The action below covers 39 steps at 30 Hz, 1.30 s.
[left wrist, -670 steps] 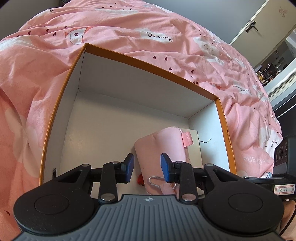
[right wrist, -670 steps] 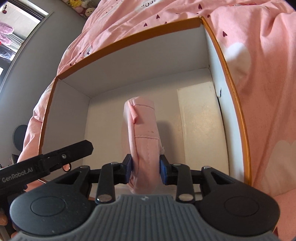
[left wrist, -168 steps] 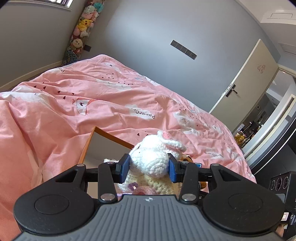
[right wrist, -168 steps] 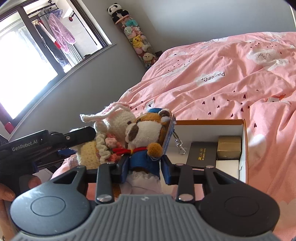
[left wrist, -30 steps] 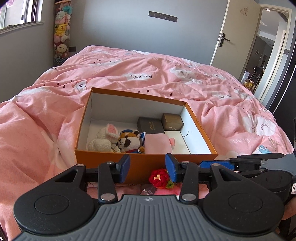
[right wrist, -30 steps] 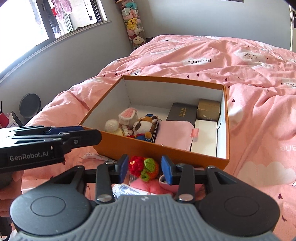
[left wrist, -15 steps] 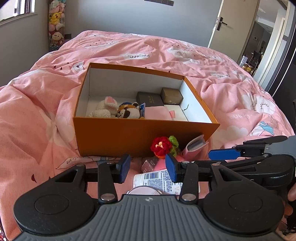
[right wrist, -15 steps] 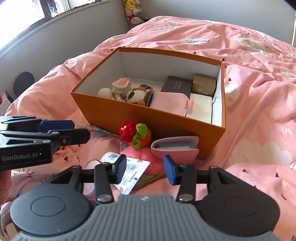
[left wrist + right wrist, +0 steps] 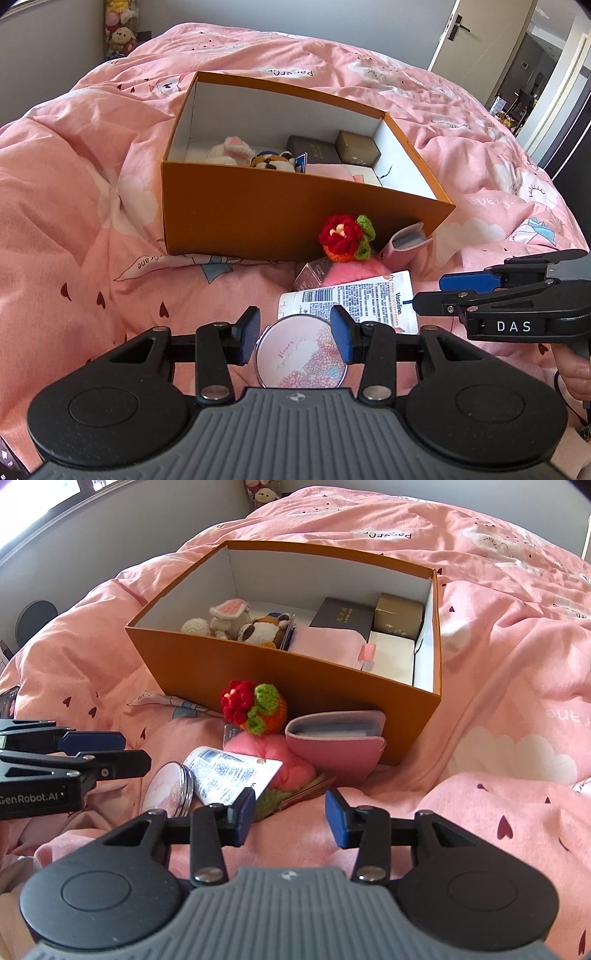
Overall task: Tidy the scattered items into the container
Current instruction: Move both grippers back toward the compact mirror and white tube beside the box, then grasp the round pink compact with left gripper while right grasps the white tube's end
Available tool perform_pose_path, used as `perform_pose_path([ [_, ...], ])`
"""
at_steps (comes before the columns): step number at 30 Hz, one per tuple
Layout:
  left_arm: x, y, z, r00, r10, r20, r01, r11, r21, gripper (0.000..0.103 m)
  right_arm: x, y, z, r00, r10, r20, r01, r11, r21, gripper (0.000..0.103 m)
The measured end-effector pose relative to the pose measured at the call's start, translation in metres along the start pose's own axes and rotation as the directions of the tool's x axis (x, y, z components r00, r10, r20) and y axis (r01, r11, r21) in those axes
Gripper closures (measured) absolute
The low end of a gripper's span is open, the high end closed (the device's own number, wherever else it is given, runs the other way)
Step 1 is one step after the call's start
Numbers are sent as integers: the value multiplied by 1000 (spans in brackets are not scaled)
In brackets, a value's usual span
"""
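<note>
Beside the orange box (image 9: pixel 295 218) — left gripper (image 9: pixel 293 334) unclenched, straddling a round tin (image 9: pixel 301 356), apparently untouched; right gripper (image 9: pixel 290 818) unclenched, empty.

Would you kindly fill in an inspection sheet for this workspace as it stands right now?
Surface: pink duvet, rumpled.
Job's things: orange box open, holding two plush toys, a pink pouch, a dark box and a gold box. Outside it, at its near wall: crochet flower, pink card holder, Vaseline tube, round tin, pink plush item.
Clutter: nothing seen.
Grippers: left gripper open, fingers either side of the round tin, not pressing; right gripper open, nothing held.
Cables: nothing seen.
Surroundings: grey wall, door, hanging plush toys.
</note>
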<state>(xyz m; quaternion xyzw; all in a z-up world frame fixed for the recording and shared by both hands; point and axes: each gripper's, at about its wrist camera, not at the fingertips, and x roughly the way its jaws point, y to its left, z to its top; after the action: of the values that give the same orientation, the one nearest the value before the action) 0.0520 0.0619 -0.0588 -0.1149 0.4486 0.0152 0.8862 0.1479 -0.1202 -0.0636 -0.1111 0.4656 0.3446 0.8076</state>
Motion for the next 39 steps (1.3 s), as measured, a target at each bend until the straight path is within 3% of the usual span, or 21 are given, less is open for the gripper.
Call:
perform_pose_path([
  [12,4,5,-5,1000,6,-30,-6,1000,-12,54,16,10,-1,998,20,-51,-22,999,-40,58],
  [22,8,5,-6,997,-19,-76,19,1000,2,50,9,0,2,999,38,-37,-38,999,-4,58],
  [26,8,-3,-9,995,-17,-93,21,999,47,41,14,5,3,997,67,-47,-68,998,-13,67],
  [29,10,-9,-12,995,-22,-100,30,996,79,40,17,10,5,996,81,-48,-83,996,-32,72],
  [39,37,-23,-17,984,-9,-175,26,995,95,40,31,8,6,989,126,-71,-127,992,-2,74],
])
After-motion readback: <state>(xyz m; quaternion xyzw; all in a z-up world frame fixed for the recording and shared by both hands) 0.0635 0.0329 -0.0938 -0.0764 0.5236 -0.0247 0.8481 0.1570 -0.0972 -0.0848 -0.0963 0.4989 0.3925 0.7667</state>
